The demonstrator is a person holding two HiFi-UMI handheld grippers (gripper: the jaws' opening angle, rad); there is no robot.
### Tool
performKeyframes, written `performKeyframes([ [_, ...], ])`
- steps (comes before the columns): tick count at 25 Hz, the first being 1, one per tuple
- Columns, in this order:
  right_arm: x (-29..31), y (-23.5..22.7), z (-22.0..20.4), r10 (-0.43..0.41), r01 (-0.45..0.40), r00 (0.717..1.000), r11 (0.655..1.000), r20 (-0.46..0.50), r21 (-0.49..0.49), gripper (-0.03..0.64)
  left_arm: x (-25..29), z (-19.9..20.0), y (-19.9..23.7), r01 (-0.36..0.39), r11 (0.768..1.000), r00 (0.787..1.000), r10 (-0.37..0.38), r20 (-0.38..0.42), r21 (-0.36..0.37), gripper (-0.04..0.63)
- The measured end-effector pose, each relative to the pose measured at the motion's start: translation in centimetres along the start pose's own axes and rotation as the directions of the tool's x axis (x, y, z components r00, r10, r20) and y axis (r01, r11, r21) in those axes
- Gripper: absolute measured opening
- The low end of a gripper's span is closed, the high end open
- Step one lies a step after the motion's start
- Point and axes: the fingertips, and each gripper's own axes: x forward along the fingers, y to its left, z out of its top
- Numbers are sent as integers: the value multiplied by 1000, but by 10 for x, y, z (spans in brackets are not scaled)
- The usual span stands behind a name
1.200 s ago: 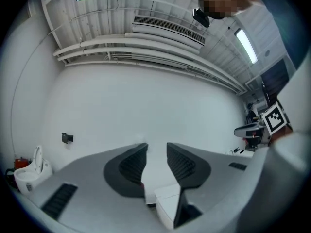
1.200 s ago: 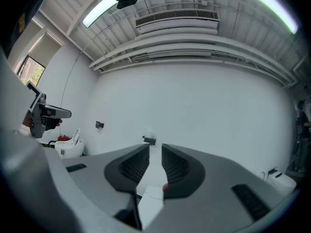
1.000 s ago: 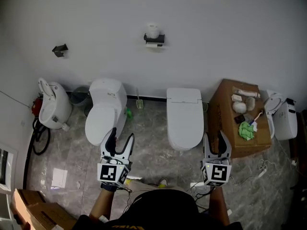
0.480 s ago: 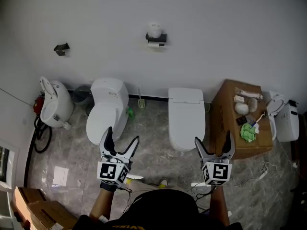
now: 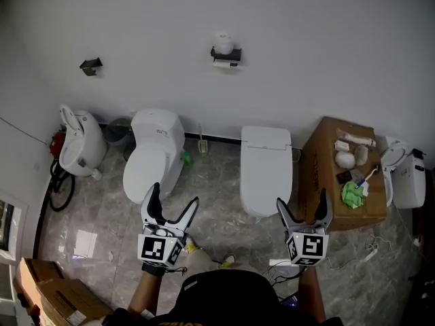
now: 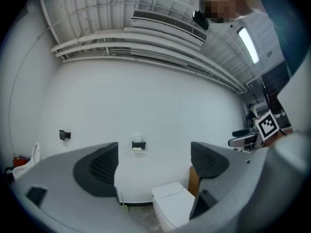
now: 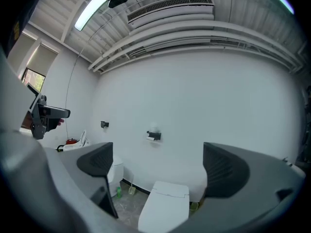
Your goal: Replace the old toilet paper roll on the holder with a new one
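Closed toilet (image 5: 266,168) sits below the wall target, so leaning in could bump it. Left gripper (image 5: 175,194) and right gripper (image 5: 301,197) have just been opening, now spread wide, nothing between them. Holder (image 5: 225,54) is high on the wall, well apart. Roll (image 5: 223,43) perched on top could get knocked off, likely by a careless reach.

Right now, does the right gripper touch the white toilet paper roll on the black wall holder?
Apart. The head view shows the right gripper down near the person, far from the white toilet paper roll up on the black wall holder.
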Motion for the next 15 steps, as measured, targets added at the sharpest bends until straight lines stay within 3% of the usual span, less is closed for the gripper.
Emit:
performKeyframes([
  [5,26,2,-1,18,-18,1000,1000,-14,8,566,-4,1,14,-40,998,999,41,-17,42,457],
  [10,54,3,5,33,-33,999,999,-24,-11,566,15,-14,39,-65,998,996,66,-52,28,457],
  [15,90,-12,8,-45,45,999,999,-26,10,566,62,-23,59,-29,999,996,32,-87,27,457],
])
